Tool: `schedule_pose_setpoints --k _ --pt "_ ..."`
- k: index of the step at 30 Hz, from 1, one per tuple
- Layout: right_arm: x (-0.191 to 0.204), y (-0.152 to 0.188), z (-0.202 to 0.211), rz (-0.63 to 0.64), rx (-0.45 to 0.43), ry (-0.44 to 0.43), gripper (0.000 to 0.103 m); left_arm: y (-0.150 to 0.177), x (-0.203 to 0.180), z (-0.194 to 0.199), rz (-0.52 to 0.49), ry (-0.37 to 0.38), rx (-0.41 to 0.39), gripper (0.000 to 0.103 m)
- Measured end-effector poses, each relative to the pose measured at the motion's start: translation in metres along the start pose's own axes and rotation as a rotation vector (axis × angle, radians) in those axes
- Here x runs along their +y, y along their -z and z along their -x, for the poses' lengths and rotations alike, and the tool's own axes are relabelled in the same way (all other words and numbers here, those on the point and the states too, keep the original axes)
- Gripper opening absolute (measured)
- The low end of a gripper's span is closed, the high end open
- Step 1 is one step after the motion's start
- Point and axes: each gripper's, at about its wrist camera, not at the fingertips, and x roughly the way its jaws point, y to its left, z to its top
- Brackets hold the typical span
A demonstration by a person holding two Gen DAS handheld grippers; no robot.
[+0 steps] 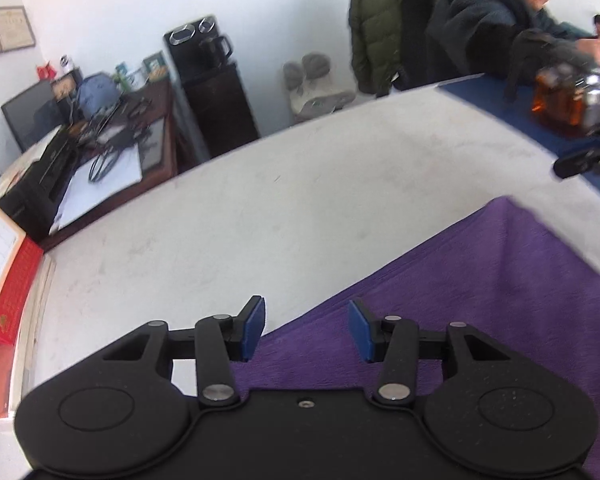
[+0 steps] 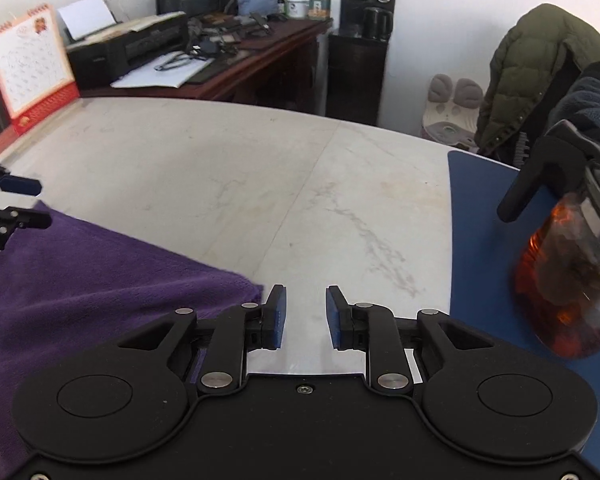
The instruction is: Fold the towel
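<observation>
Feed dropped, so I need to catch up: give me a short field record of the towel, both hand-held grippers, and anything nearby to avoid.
towel: purple towel lying on the pale marble table
left hand-held gripper: open, empty, over the towel's edge
right hand-held gripper: open, empty, over bare table just right of the towel's corner
hazard: glass teapot of dark tea on the blue mat, right of the right hand-held gripper
bystander: a person seated at the far side
fold status: no grasp yet

left gripper (image 1: 306, 330) fingers spread apart, right gripper (image 2: 306, 317) likewise
</observation>
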Motion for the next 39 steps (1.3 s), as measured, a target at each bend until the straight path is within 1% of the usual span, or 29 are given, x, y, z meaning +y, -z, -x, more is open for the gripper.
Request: schedule_pose_setpoints --k 2,7,10,14,16,19,23,26,27,29,31,33,35,38,39 --pt "0.006 0.01 0.014 0.041 -0.006 -0.042 0.021 -0.001 -0.025 0.019 -0.025 0.107 -0.021 0.043" --pt "0.026 0.047 0.043 0.136 0.041 -0.136 0.021 0.017 -0.087 0.026 -0.12 0.274 0.028 0.043" --pt "0.04 0.075 0.06 0.192 0.092 -0.19 0.021 0.028 -0.124 0.03 -0.176 0.375 0.057 0.042" --pt "0.05 0.098 0.08 0.217 0.135 -0.234 0.021 0.042 -0.173 0.035 -0.252 0.508 0.096 0.04" --pt "0.055 0.113 0.091 0.233 0.159 -0.254 0.021 0.047 -0.182 0.032 -0.292 0.502 0.109 0.039" --pt "0.06 0.129 0.099 0.246 0.17 -0.261 0.021 0.052 -0.19 0.028 -0.331 0.484 0.127 0.034" --pt "0.065 0.138 0.105 0.258 0.161 -0.267 0.021 0.055 -0.194 0.02 -0.376 0.439 0.149 0.028" --pt "0.069 0.143 0.108 0.267 0.15 -0.278 0.021 0.061 -0.193 0.017 -0.408 0.425 0.171 0.022" --pt "0.071 0.145 0.108 0.269 0.147 -0.282 0.021 0.061 -0.193 0.017 -0.409 0.426 0.166 0.021" --pt "0.073 0.147 0.108 0.273 0.144 -0.287 0.021 0.061 -0.191 0.016 -0.402 0.43 0.169 0.021" --pt "0.075 0.151 0.109 0.279 0.14 -0.288 0.021 0.062 -0.191 0.015 -0.397 0.433 0.17 0.018" --pt "0.077 0.154 0.11 0.276 0.135 -0.294 0.021 0.061 -0.189 0.015 -0.386 0.433 0.173 0.01" --pt "0.078 0.156 0.109 0.275 0.13 -0.297 0.021 0.06 -0.184 0.011 -0.345 0.437 0.181 0.007" --pt "0.077 0.158 0.108 0.28 0.124 -0.297 0.021 0.056 -0.173 0.007 -0.25 0.465 0.199 0.005" --pt "0.078 0.158 0.107 0.281 0.124 -0.296 0.021 0.053 -0.167 0.006 -0.202 0.488 0.199 0.004"
